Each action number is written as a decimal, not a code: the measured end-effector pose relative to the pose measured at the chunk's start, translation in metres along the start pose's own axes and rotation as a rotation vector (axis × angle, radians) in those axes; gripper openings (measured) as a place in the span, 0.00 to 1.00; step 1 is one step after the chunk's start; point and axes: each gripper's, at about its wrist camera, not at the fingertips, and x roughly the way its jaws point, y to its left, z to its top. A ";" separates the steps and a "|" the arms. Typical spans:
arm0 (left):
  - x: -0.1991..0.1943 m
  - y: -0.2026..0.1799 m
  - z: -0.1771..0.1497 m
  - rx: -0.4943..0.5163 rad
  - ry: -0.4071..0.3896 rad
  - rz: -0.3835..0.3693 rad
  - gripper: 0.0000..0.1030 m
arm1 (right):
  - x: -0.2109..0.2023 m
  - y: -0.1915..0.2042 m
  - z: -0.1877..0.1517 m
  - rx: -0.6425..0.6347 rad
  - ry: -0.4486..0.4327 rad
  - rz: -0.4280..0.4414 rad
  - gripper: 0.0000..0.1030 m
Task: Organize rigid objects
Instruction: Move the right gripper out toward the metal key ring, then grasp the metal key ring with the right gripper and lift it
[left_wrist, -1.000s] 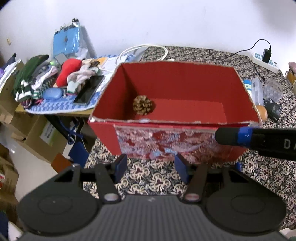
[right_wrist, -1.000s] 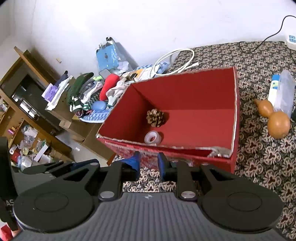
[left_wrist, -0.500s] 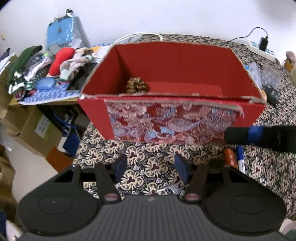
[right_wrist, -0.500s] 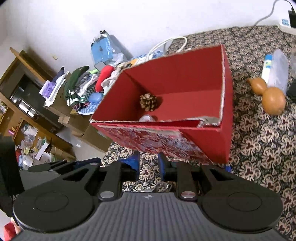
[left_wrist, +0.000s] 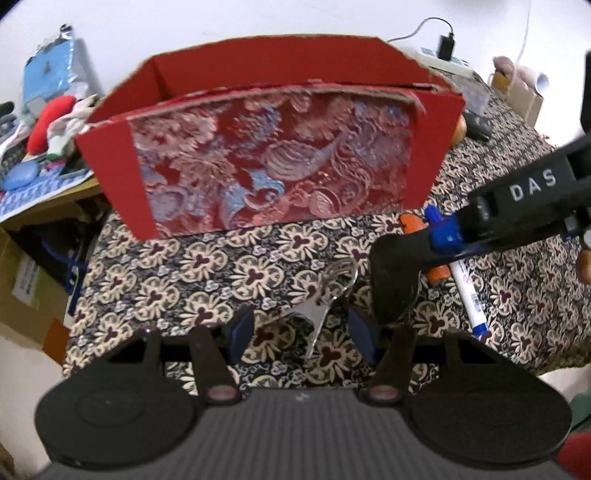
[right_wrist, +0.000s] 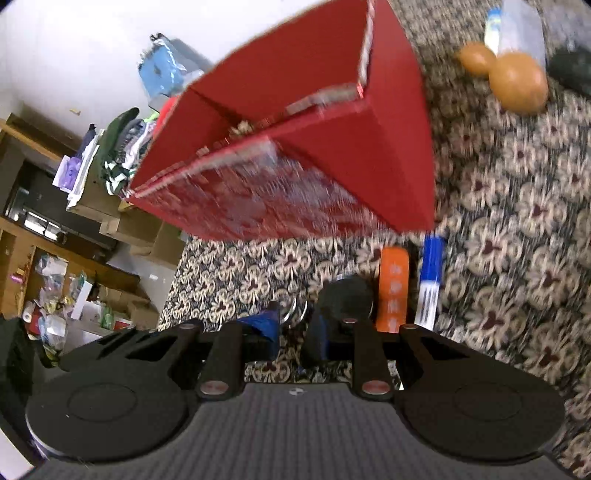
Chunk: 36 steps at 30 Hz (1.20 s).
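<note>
Both tools down by the keys

My wide left tool (left_wrist: 301, 334) and narrow, empty right tool (right_wrist: 293, 332) have dropped before the red brocade-fronted cardboard box (left_wrist: 269, 162), framing the silver keys (left_wrist: 325, 299); pickup comes next.

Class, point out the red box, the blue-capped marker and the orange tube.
red box (left_wrist: 273, 162): left wrist view, on its brocade front panel.
blue-capped marker (left_wrist: 468, 291): left wrist view, on its white barrel.
orange tube (right_wrist: 393, 291): right wrist view, mid-body.
</note>
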 end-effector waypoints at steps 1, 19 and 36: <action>0.000 -0.001 -0.001 0.009 -0.006 -0.021 0.58 | 0.002 0.001 -0.001 0.008 0.006 0.008 0.05; 0.036 0.022 0.004 0.043 0.044 -0.148 0.25 | 0.038 0.018 0.010 0.082 0.083 -0.038 0.05; 0.011 0.057 0.020 -0.012 0.005 -0.208 0.17 | 0.052 0.032 0.017 0.089 0.098 -0.028 0.02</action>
